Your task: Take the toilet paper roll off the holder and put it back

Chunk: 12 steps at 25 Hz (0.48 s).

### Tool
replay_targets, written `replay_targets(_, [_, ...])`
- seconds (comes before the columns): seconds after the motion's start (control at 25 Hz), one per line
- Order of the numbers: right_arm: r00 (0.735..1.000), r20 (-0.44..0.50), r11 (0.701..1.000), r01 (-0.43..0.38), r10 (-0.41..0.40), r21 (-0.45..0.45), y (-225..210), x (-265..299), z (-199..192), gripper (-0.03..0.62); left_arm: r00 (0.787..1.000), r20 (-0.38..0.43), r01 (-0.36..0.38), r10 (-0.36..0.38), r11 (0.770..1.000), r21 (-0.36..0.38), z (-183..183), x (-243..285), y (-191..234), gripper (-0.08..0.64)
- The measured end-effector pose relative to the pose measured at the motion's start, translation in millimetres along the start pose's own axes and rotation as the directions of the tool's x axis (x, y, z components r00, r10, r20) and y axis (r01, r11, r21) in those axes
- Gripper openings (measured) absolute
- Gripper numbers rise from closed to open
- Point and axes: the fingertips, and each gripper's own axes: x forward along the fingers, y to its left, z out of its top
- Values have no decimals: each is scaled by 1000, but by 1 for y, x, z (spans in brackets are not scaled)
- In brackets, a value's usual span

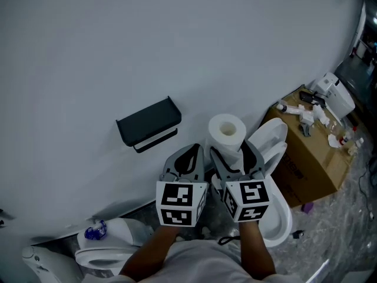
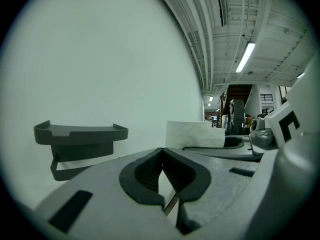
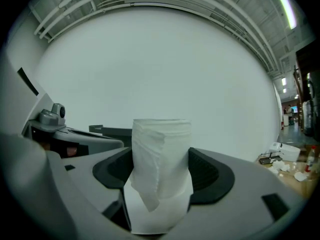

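Observation:
A white toilet paper roll (image 1: 227, 132) stands upright between the jaws of my right gripper (image 1: 237, 156), which is shut on it. In the right gripper view the roll (image 3: 161, 169) fills the middle, a loose flap hanging down its front. The dark wall-mounted holder (image 1: 148, 123) with its shelf top and wire bar is empty, left of the roll. My left gripper (image 1: 185, 159) is shut with nothing in it, just left of the right one. In the left gripper view the holder (image 2: 80, 143) lies at left and the roll (image 2: 195, 133) at right.
A plain white wall (image 1: 118, 52) fills most of the head view. Below are white toilets (image 1: 272, 152) (image 1: 100, 249). A cardboard box (image 1: 309, 158) with small items and a white device on top stands at right.

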Motion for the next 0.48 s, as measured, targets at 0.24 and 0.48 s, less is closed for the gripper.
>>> replay_targets(0.24, [1000,-4,1000,10,-10,-2,-1,-3,-3,339,1000,5,0,0,1000,16,0,-4,-3,5])
replay_targets(0.48, [1000,-13,1000,-6,6,6,4,-3,-5,339,1000,-7,-4,4,1000,15,-5,-6,-3,5])
